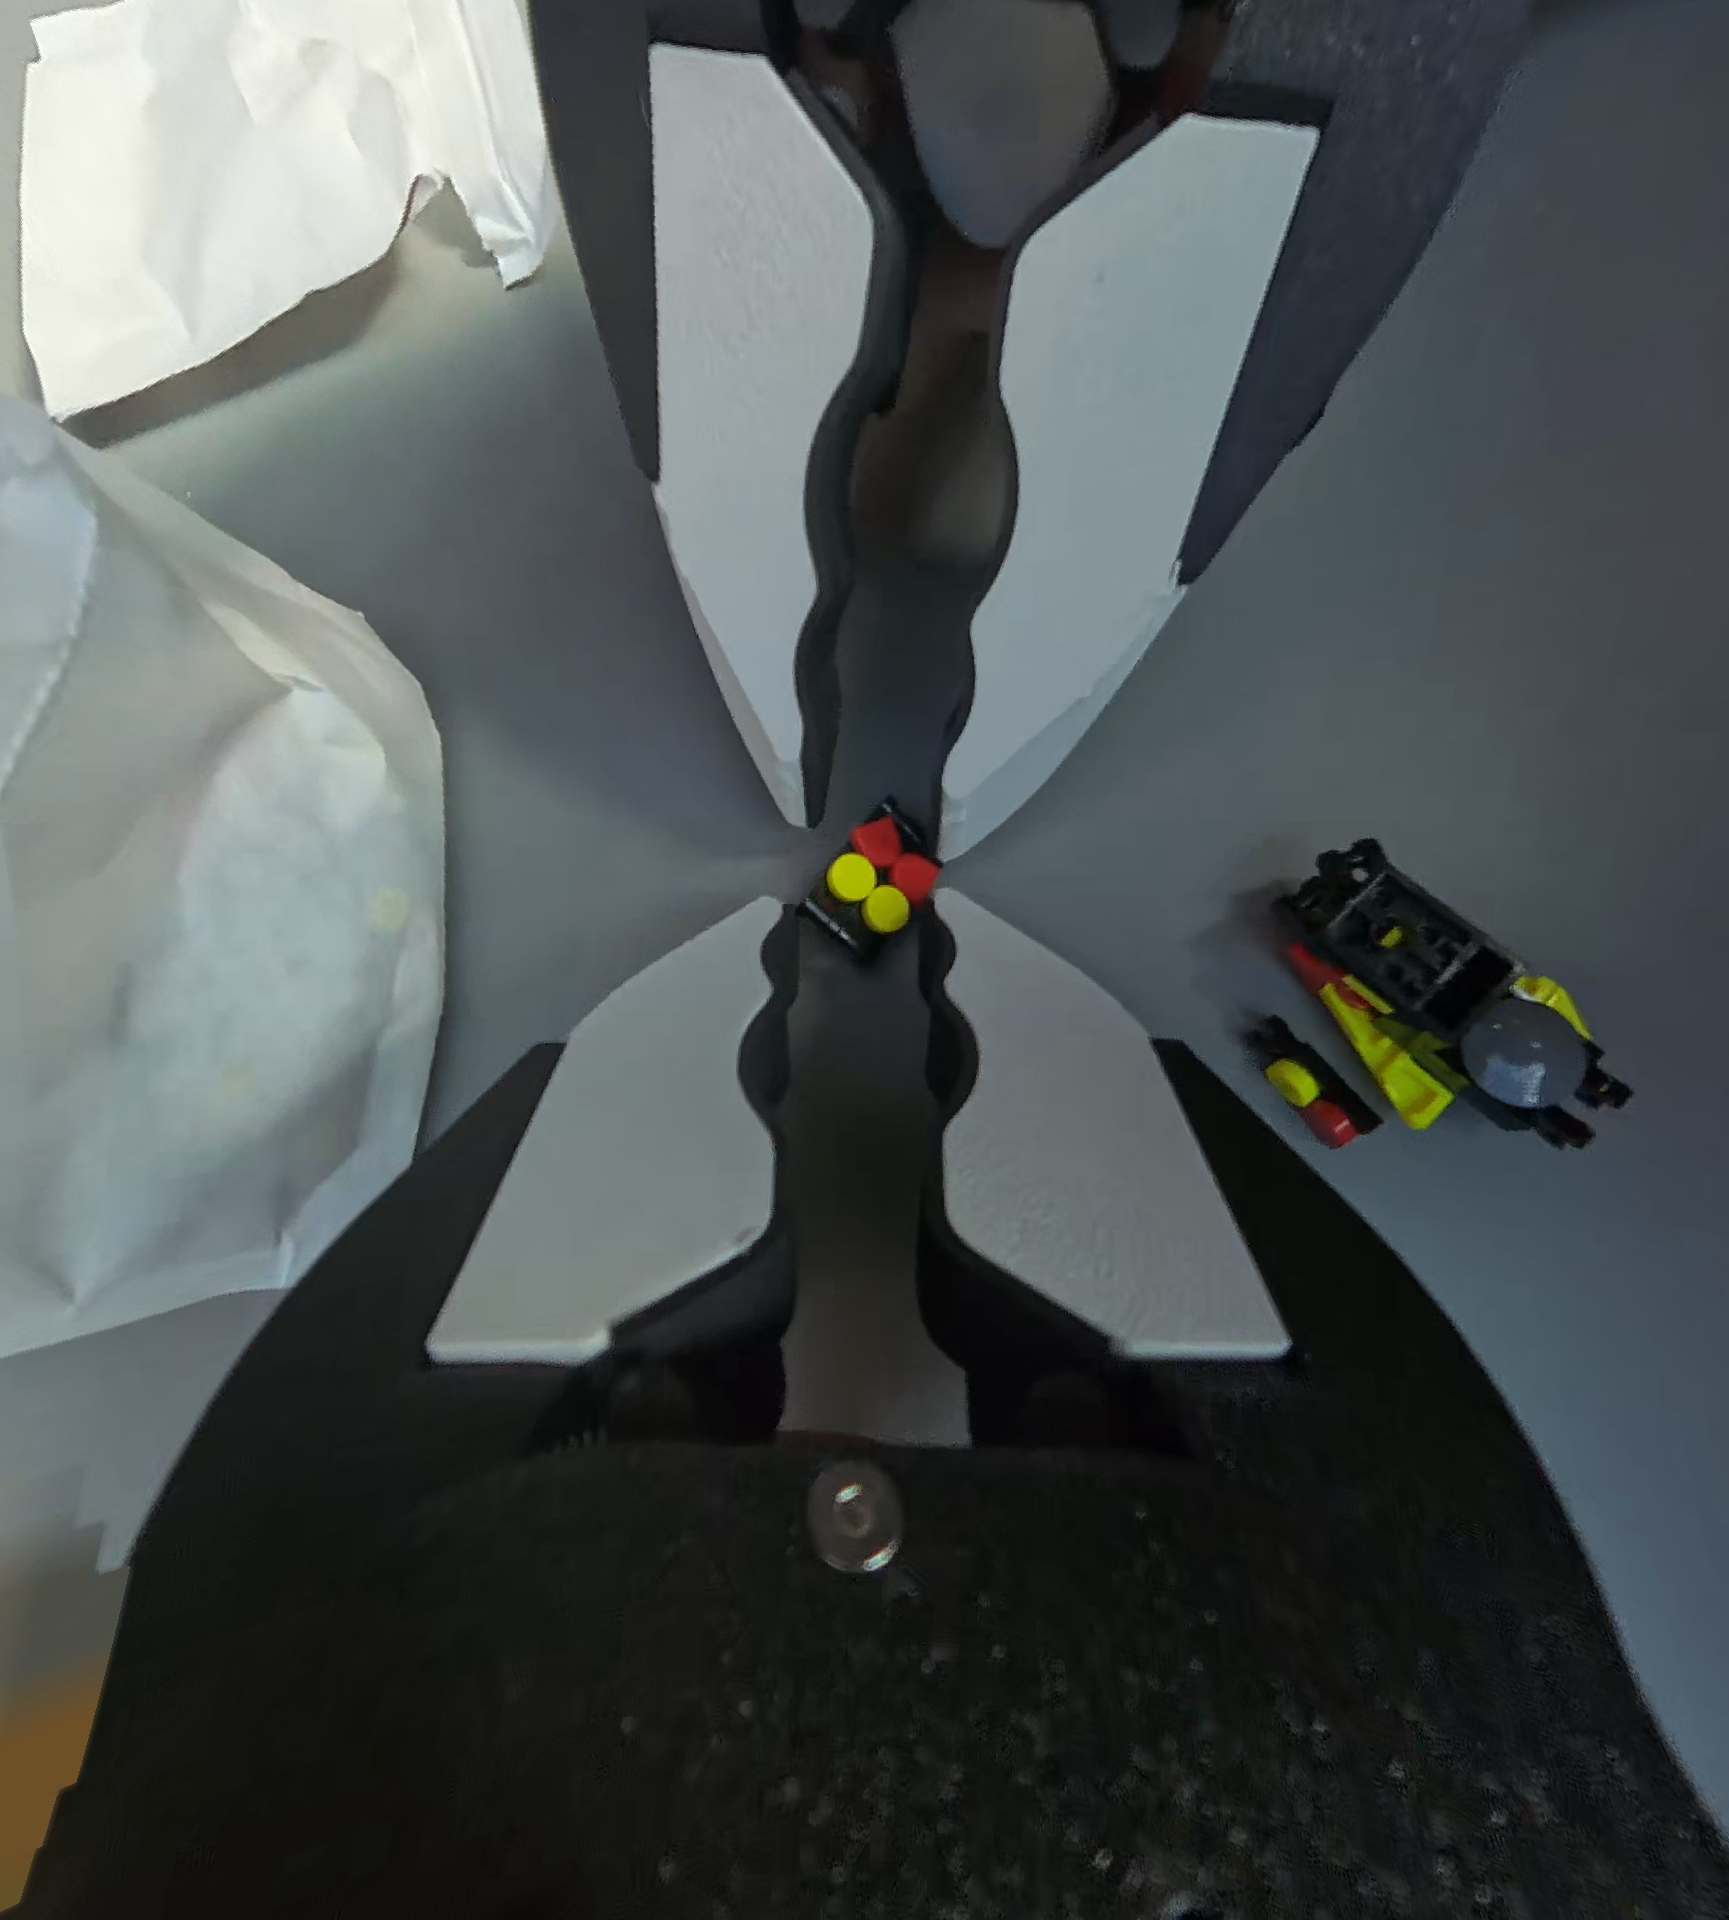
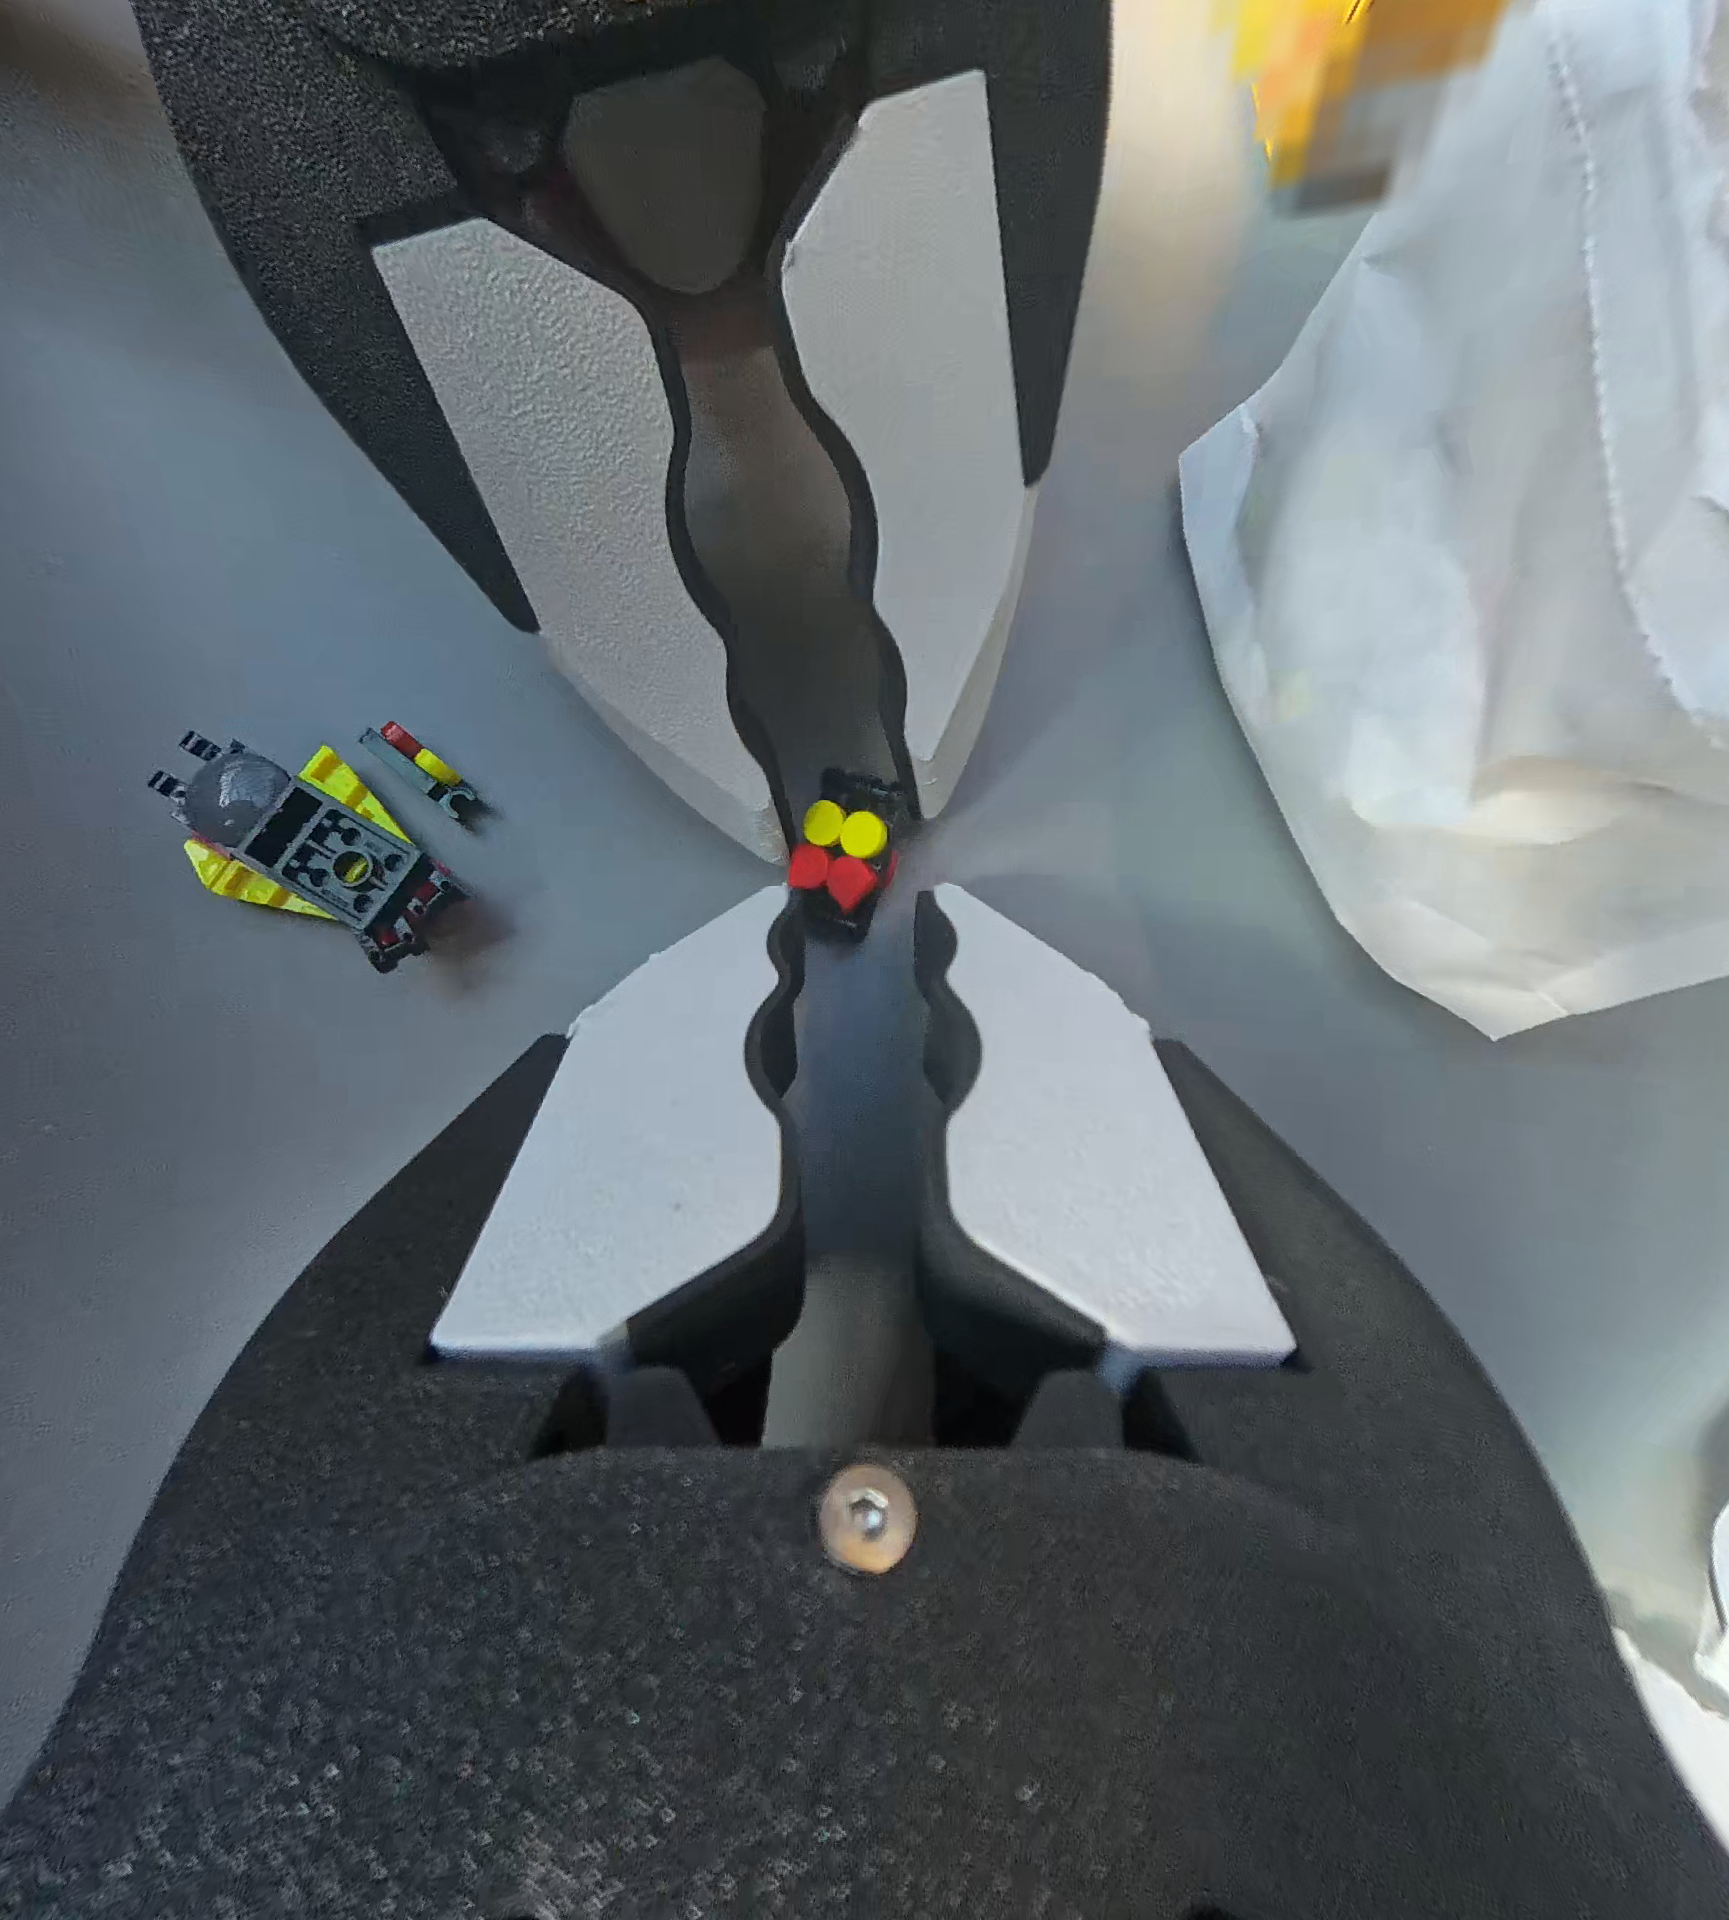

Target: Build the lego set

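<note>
Two grippers, left (image 1: 870, 966) and right (image 2: 855, 940), meet tip to tip, both pinching one small black block (image 1: 865, 883) topped with round yellow and red studs. At 3 o'clock in the left view lies a glossy angular model (image 1: 1442, 997) on the matte grey table (image 1: 1618, 520); crumpled white paper (image 1: 164, 883) sits at 9.

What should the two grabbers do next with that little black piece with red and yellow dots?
Probably carry the small black piece, pinched between both grippers' tips, toward the half-built black-and-yellow lego vehicle lying apart on the grey table, since it isn't attached yet.
</note>
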Demonstrator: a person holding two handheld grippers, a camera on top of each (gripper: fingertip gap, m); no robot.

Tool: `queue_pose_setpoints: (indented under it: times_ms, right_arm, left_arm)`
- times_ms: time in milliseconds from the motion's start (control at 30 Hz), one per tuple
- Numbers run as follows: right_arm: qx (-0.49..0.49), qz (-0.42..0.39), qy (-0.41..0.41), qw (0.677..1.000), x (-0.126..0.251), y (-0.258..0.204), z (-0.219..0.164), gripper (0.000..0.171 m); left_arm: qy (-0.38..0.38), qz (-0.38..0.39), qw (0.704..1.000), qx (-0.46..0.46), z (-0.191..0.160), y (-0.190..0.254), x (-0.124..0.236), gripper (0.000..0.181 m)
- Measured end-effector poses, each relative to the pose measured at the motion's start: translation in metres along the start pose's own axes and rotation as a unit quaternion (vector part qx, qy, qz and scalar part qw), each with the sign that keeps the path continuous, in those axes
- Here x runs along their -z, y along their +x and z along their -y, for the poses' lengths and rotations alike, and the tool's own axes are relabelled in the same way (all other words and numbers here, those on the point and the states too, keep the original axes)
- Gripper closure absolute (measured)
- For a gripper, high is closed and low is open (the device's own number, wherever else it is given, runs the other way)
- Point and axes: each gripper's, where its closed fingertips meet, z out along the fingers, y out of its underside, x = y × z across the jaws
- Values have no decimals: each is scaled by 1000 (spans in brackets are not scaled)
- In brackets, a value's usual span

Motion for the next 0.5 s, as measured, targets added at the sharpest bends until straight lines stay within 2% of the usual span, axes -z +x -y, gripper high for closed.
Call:
queue_pose_setpoints:
  times_ms: [100,267,500]
  right_arm:
    - [9,-8,9,1000,4,2,2,152]
    - [54,-17,29,998,6,-4,10,158]
    - [87,-50,18,995,4,0,7,167]
  left_arm:
    - [15,42,998,45,1,1,2,163]
    - [32,77,996,22,5,2,5,162]
    - [26,41,991,125,0,4,2,163]
